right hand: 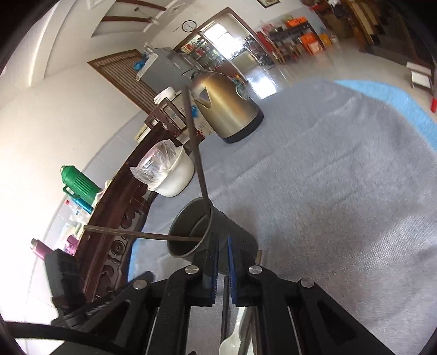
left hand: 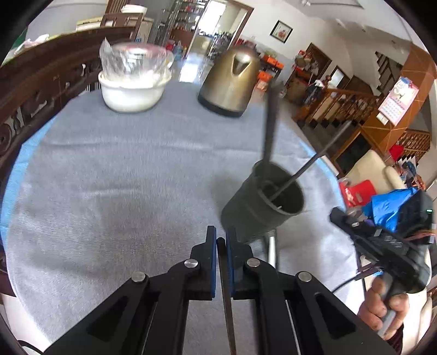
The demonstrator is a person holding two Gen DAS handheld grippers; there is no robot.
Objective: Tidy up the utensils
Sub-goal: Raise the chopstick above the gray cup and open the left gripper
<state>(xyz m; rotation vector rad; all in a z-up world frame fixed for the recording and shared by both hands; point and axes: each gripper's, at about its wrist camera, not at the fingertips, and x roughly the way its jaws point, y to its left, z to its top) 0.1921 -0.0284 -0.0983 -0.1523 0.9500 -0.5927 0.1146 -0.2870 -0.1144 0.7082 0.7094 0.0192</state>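
Two dark utensils [left hand: 270,123] stand in a dark holder cup [left hand: 262,202] on the grey-clothed table [left hand: 123,177]; left gripper [left hand: 221,243] jaws pinch a thin dark stick [left hand: 226,295], while right gripper [right hand: 222,245] jaws sit narrow beside the cup.

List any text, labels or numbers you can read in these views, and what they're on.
None can be read.
Wall calendar: number grid, too small and blurred.
Kettle round badge: blurred.
Wall clock: numerals too small.
Framed picture: no legible words.
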